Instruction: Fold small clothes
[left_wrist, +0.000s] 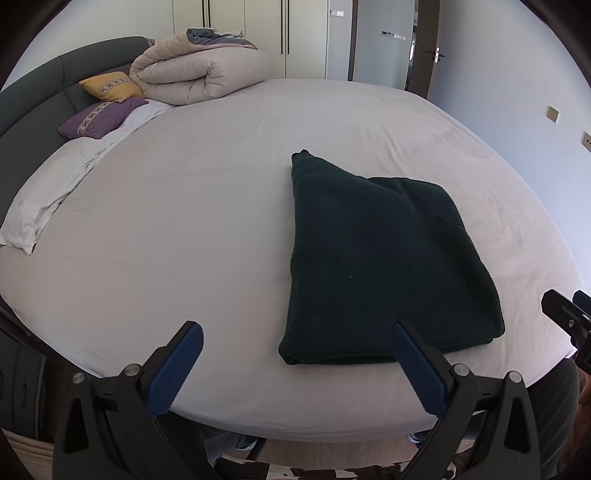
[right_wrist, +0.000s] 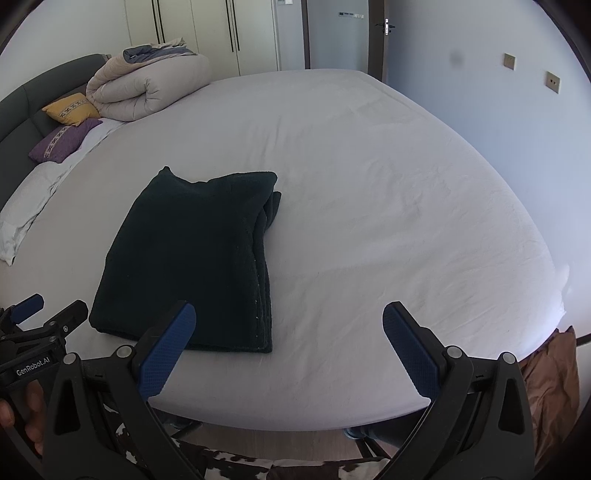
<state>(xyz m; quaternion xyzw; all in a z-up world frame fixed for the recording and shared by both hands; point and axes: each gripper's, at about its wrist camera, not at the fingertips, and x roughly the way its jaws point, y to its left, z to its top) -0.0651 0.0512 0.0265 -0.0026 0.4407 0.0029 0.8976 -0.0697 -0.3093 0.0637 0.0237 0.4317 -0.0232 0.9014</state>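
The dark green knit garment (left_wrist: 384, 254) lies folded near the front edge of the bed (left_wrist: 221, 184), its long axis running away from the grippers; it sits between them, ahead-right of the left gripper (left_wrist: 295, 362) and ahead-left of the right gripper (right_wrist: 288, 343), about equally near. Both grippers hover wide apart and empty; the garment looks thick, layered along its right side, judged already folded.

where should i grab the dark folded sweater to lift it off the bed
Grip the dark sweater by its near folded edge, coming in low from the bed's front. That edge is rounded, thick and nearest both open grippers; the stacked loose layers lie along the right side.
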